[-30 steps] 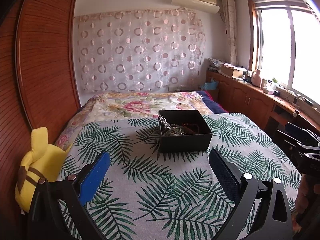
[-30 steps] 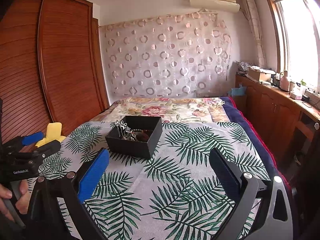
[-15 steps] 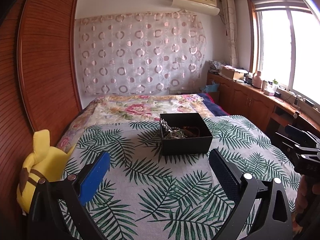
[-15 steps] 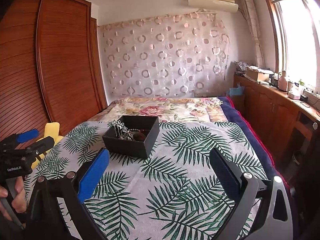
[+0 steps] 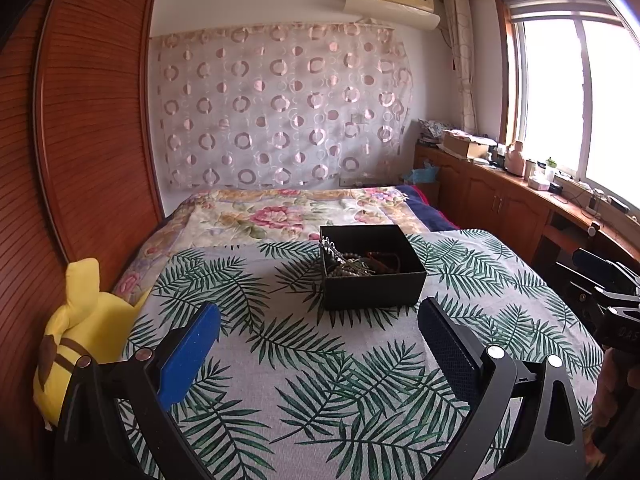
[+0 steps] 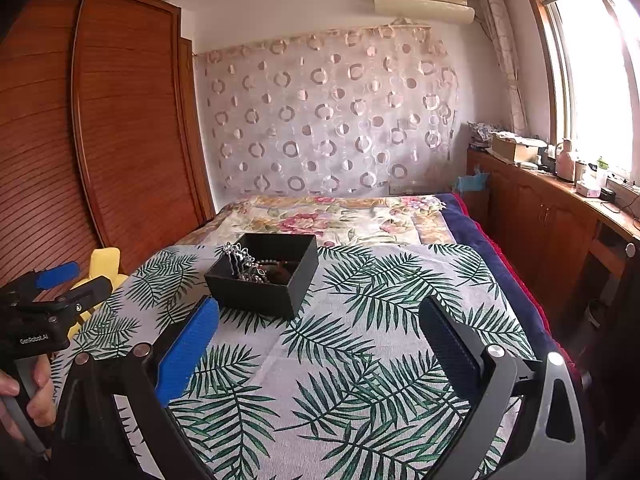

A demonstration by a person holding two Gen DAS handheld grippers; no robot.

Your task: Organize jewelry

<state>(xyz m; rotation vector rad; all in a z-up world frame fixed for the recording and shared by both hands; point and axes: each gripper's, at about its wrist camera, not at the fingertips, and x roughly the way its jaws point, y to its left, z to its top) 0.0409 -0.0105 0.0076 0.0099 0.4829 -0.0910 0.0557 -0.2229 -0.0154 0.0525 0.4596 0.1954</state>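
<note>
Black box [image 5: 372, 267], matte, rectangular, open-topped, is sitting mid-bed on the palm-leaf cover [image 5: 320, 360]. Tangled jewelry [image 5: 352, 264], silvery chain plus dark beads, is lying inside, chain poking over the rim. Left gripper [image 5: 318, 344] and right gripper [image 6: 318, 344] are both hovering short of the box, jaws spread wide, gripping nothing. Right view is showing the left gripper and hand [image 6: 24, 392]; left view is showing a yellow plush [image 5: 84, 332] by the wardrobe [image 5: 80, 140]. Flat cloth is surrounding the box on all sides.
</note>
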